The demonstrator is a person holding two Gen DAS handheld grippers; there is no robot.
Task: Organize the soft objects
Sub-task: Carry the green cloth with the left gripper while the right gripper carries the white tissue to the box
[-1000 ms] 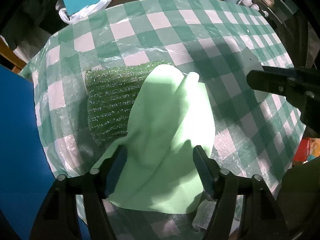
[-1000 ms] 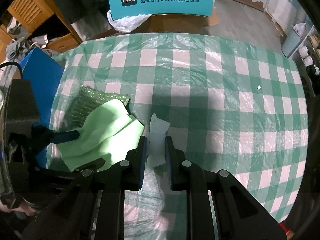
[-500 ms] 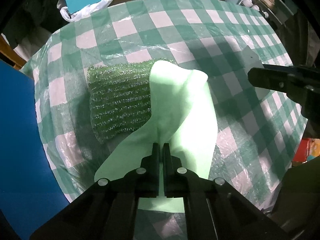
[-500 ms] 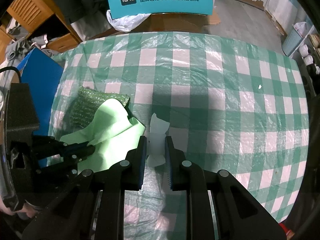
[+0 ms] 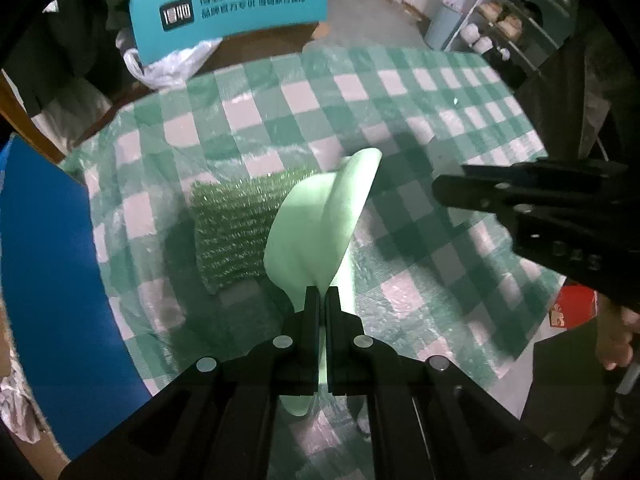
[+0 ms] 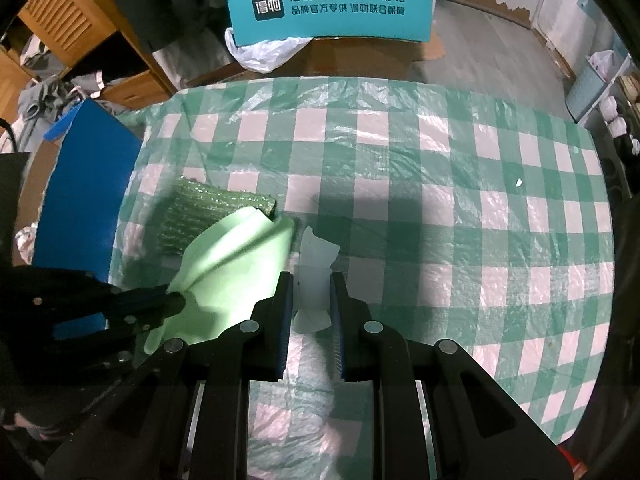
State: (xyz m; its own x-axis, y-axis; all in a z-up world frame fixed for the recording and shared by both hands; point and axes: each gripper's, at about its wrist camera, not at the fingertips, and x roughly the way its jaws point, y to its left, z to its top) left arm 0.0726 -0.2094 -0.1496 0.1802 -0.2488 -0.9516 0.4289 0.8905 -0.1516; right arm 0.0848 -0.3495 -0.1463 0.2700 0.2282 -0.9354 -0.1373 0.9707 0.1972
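- Green cloth (image 5: 316, 224) is the thing in hand: the left hand-held gripper (image 5: 323, 300) is closed on a gathered fold of it, with the rest hanging down and forward from the jaws toward the table (image 5: 400, 92).
- We judge the step to be lifting the cloth clear of the green scouring pad (image 5: 236, 232), which lies near the table's left edge, so we want the pinch kept firm and the lift straight enough that the trailing end does not drag the pad along.
- Because the cloth is thin and floppy, we expect it to swing; a slow carry ought to keep it from draping over the other tool.
- In the right wrist view the cloth (image 6: 236, 256) hangs just left of the right hand-held gripper (image 6: 311, 300), its far corner over the pad's (image 6: 212, 212) near end; whether it touches the pad we cannot tell.
- The right hand-held gripper is clamped on a small translucent white piece (image 6: 316, 264), which stands up between its jaws, close beside the cloth's right edge.
- We ought to keep the two hand-held grippers apart, so the cloth does not catch on the white piece.
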